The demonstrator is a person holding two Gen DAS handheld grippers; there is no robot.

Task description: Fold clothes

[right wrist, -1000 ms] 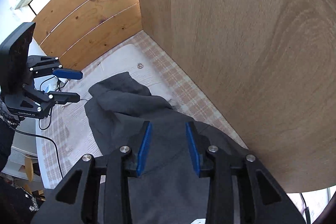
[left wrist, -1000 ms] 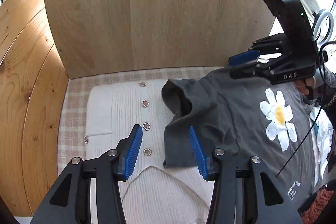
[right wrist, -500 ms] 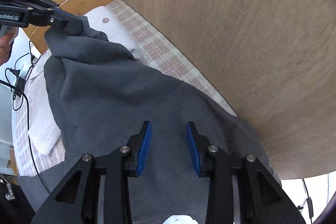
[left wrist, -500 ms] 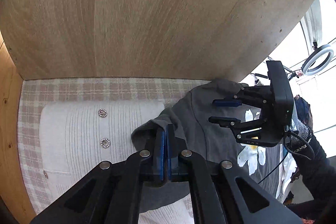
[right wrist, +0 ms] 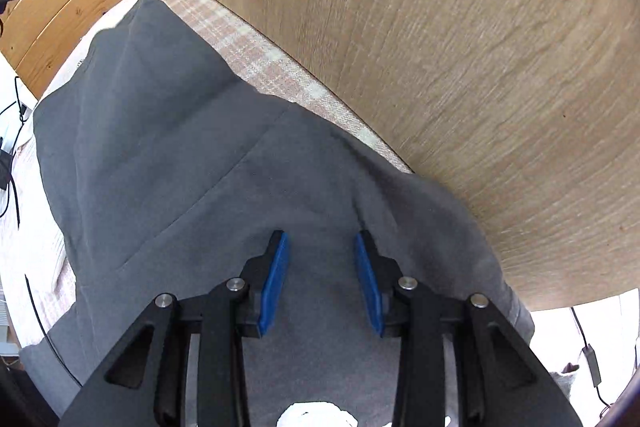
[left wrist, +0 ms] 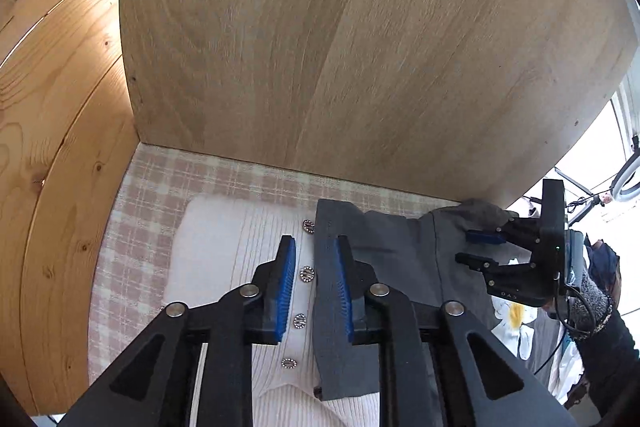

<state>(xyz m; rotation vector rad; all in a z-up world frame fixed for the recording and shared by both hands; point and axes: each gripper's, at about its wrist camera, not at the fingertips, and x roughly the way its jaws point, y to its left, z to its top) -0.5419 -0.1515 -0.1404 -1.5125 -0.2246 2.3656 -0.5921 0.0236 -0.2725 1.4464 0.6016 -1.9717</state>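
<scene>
The step in hand looks like spreading the grey T-shirt (left wrist: 384,239) flat before any fold is made: its sleeve (left wrist: 336,307) lies straightened out over a cream ribbed cardigan (left wrist: 224,251) on the checked cloth (left wrist: 168,179), close against the oak panel (left wrist: 360,47) at the back. The left gripper (left wrist: 313,287) points steeply down at the sleeve's outer hem; its jaws are opening, and the hem edge runs up between the 2 blue pads without either pad visibly pressing on it, so the sleeve appears released rather than held. The right gripper (right wrist: 322,279) hovers over the shirt's shoulder area with its jaws parted; grey fabric shows in the gap (it reads as cloth lying beneath, with nothing pinched), though whether the fingertips rest on the cloth cannot be told. In the left wrist view that same gripper sits near the collar end, with the person's sleeve (left wrist: 592,299) behind it and the shirt's white daisy print (left wrist: 516,319) just below. Judging from this, the flattening is nearly done and the folding proper has not started. The next move probably calls for the left gripper to clear the hem, then take the sleeve edge again and carry it inward across the body, while the right steadies the shoulder so the cardigan underneath is not dragged along.
</scene>
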